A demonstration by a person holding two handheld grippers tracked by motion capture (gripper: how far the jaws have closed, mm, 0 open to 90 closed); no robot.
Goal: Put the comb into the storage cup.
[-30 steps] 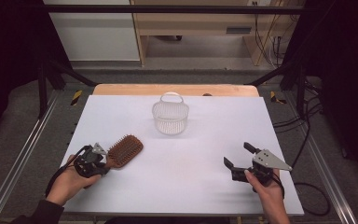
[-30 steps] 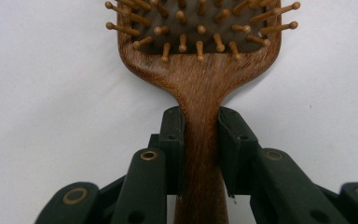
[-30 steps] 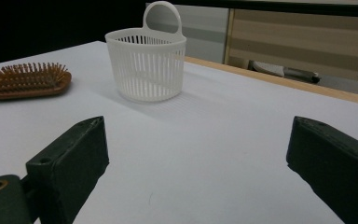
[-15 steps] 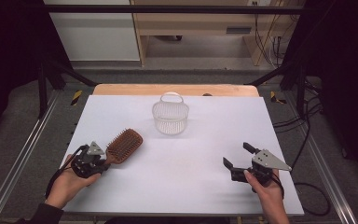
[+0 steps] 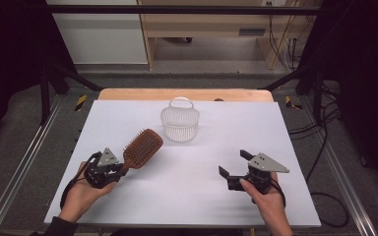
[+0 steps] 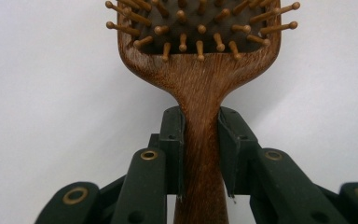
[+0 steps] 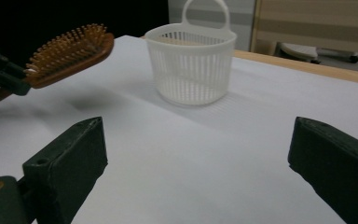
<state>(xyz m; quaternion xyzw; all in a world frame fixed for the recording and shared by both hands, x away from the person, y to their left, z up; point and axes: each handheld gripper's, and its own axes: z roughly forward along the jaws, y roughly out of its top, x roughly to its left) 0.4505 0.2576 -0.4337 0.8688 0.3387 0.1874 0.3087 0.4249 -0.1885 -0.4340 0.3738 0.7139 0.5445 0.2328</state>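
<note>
Our left hand-held gripper (image 5: 119,169), pinching the hairbrush (image 5: 141,148) handle, has lifted it off the bench (image 5: 285,142) toward the basket (image 5: 179,123); our right hand-held gripper (image 5: 235,170) stays spread.

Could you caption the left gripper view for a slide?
Left gripper clamps the wooden hairbrush by its handle, bristles facing the camera.

In the left gripper view the hairbrush (image 6: 199,60) is cut off by the top edge, so most of its bristle head is unseen, and the handle's end runs out at the bottom edge between the jaws. In the right gripper view the right jaw is clipped by the right edge, and the objects on the shelf beyond the desk's far edge are too blurred to tell.
</note>
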